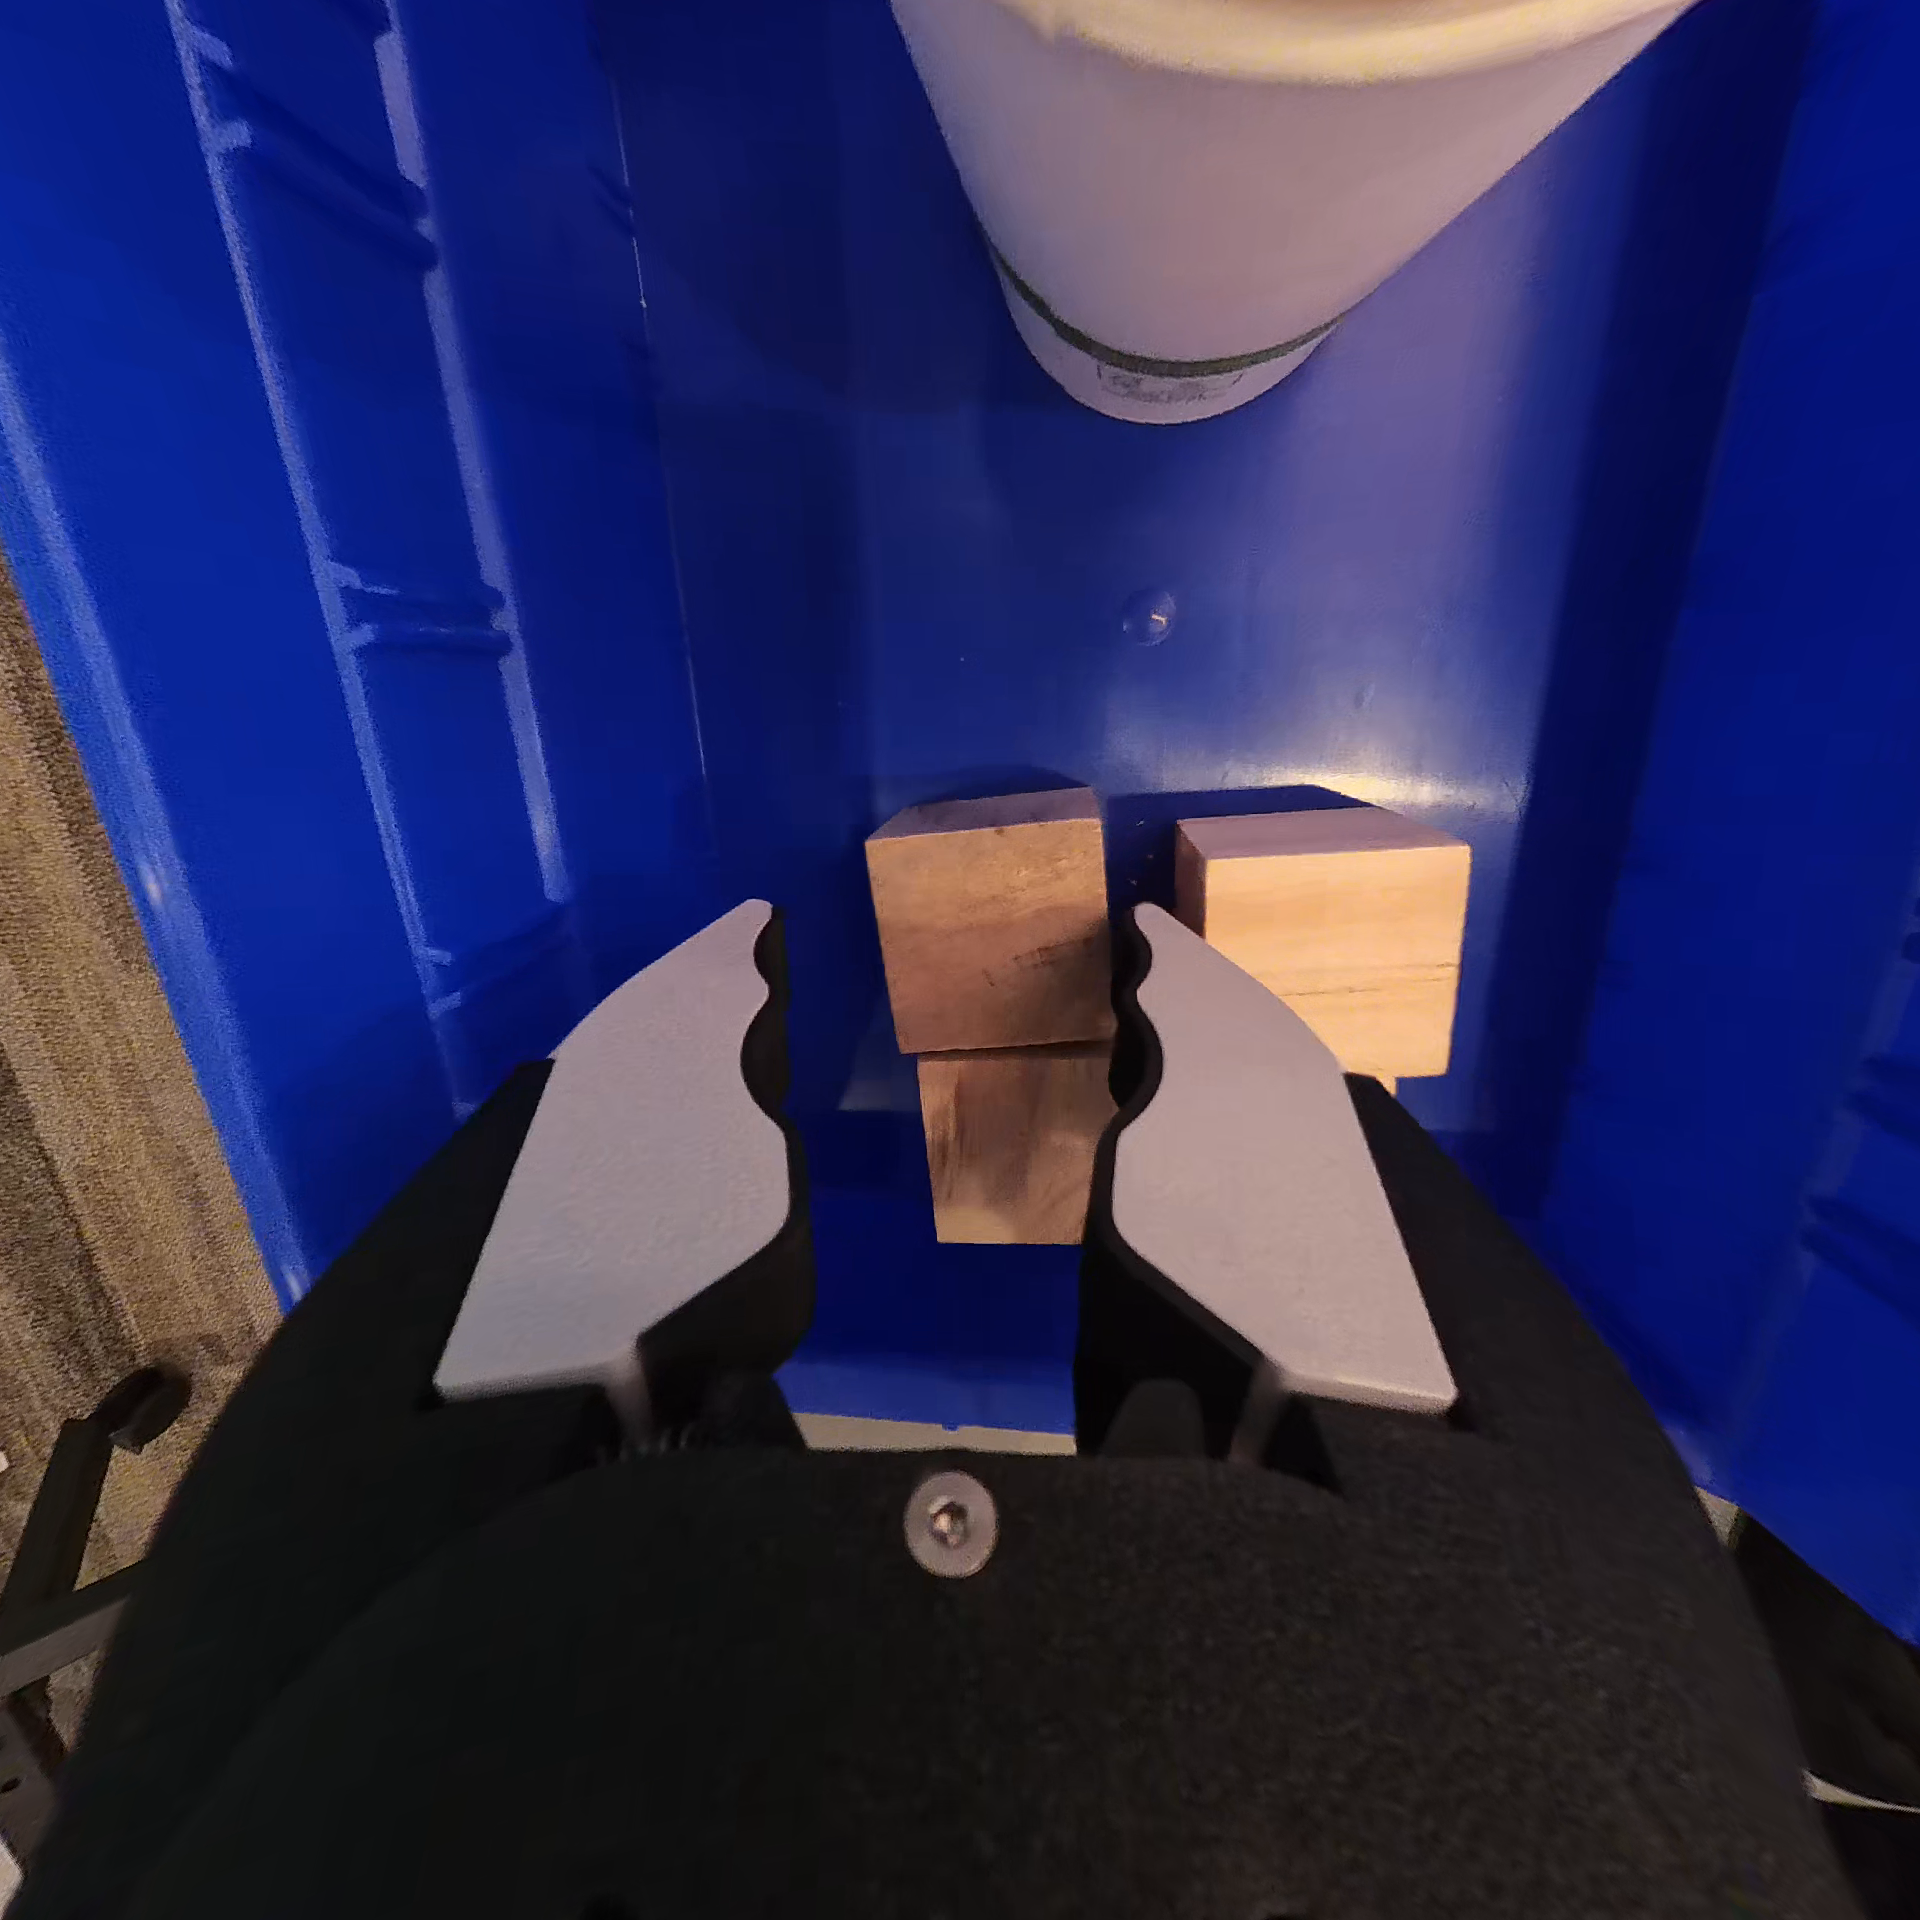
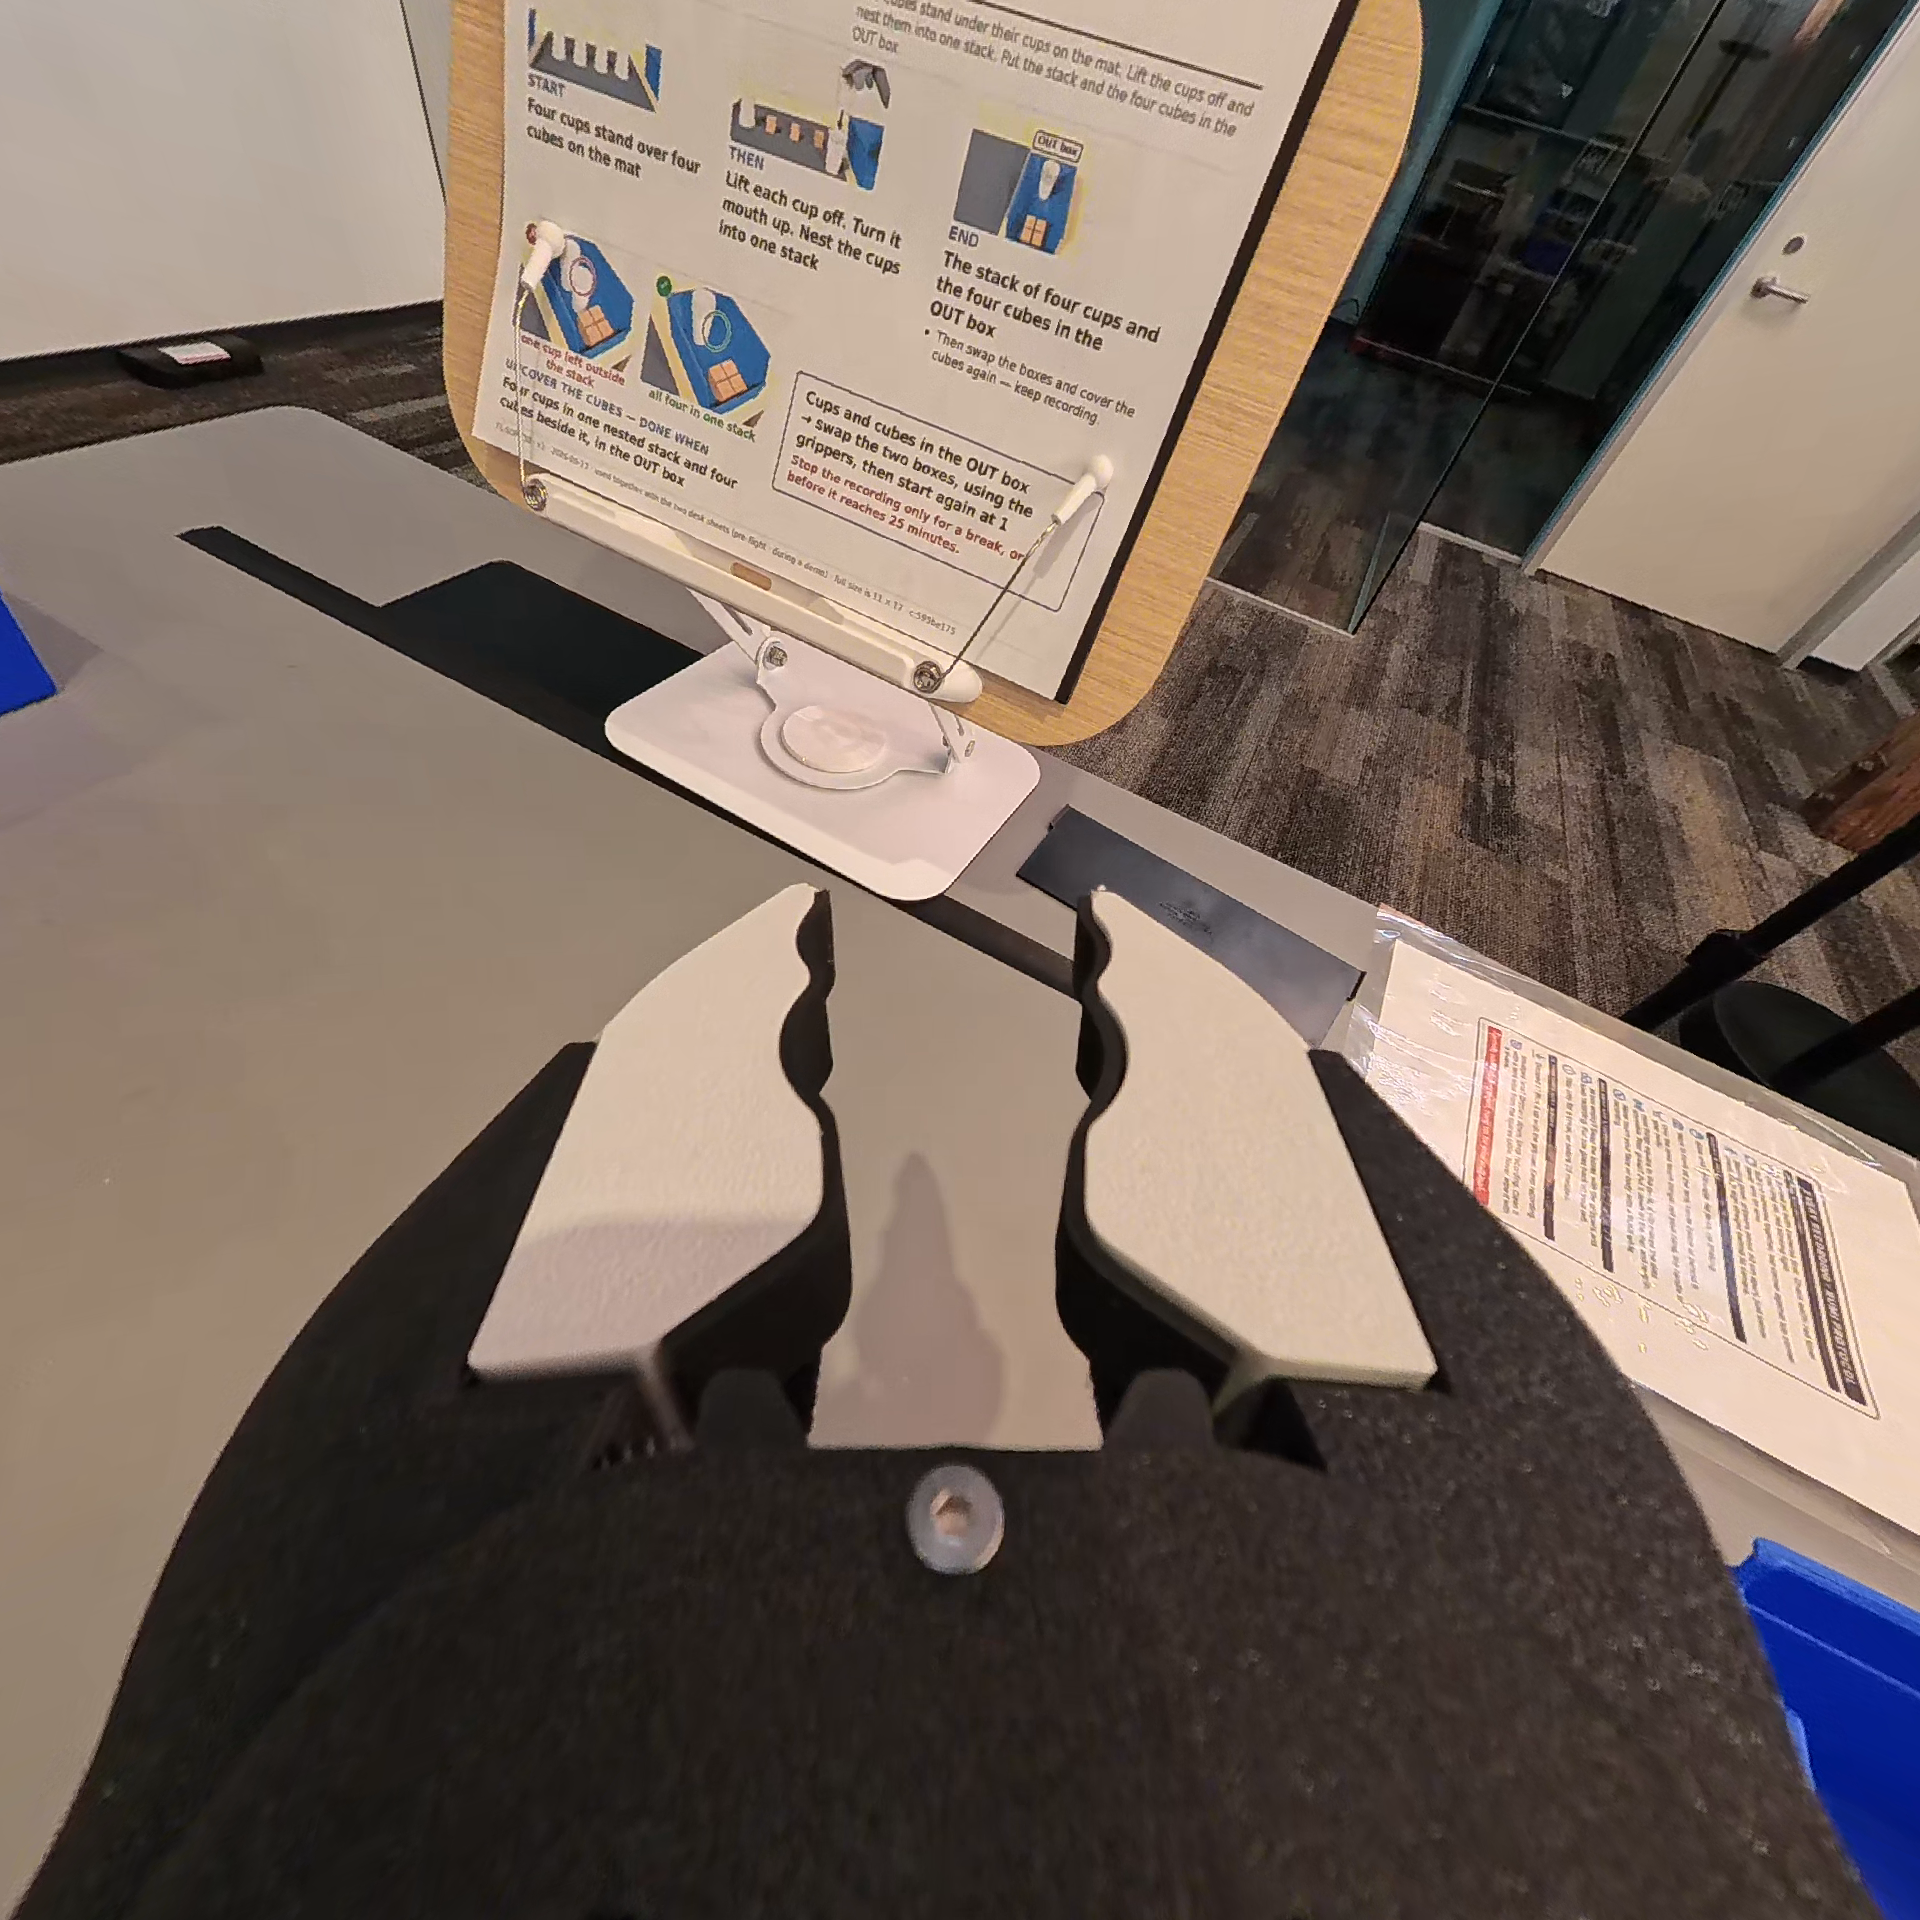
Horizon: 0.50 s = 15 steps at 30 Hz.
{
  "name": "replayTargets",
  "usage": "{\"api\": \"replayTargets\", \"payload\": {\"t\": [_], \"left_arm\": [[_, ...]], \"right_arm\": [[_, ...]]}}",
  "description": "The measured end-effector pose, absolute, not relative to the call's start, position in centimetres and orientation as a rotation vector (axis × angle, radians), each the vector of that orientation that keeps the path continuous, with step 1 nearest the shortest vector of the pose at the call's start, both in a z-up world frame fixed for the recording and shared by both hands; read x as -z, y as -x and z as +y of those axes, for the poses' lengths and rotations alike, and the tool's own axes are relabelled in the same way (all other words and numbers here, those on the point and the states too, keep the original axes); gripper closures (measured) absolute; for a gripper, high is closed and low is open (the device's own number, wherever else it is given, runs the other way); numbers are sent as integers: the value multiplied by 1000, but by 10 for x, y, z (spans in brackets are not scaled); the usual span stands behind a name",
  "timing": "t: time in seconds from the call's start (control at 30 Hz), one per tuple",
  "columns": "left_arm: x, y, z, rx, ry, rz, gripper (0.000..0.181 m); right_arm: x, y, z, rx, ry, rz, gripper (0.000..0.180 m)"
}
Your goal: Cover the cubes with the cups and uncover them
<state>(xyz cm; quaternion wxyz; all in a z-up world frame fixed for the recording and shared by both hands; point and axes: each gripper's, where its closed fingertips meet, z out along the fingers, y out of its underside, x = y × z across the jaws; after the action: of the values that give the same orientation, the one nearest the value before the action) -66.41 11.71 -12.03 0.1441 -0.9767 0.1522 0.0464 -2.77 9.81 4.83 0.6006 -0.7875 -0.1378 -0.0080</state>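
Cubes (image 1: 987,925) partly hidden behind left gripper (image 1: 951,935); both grippers' fingers spread, empty; cup (image 1: 1174,208) cropped.

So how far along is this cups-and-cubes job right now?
Done: wooden cubes lie bare inside the blue bin, with a white paper cup beside them, so the uncovering looks finished. In hand: nothing; the left gripper hangs open above the cubes, and the right gripper is open over the bare grey table. Left, probably: covering the cubes again.

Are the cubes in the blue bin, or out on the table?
In: three wooden cubes visible on the blue bin floor.
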Motion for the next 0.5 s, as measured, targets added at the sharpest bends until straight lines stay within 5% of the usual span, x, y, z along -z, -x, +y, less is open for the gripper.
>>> {"api": "replayTargets", "payload": {"t": [0.5], "left_arm": [[129,674,114,-111,2857,426,137]], "right_arm": [[-50,24,98,3,1817,-311,137]]}}
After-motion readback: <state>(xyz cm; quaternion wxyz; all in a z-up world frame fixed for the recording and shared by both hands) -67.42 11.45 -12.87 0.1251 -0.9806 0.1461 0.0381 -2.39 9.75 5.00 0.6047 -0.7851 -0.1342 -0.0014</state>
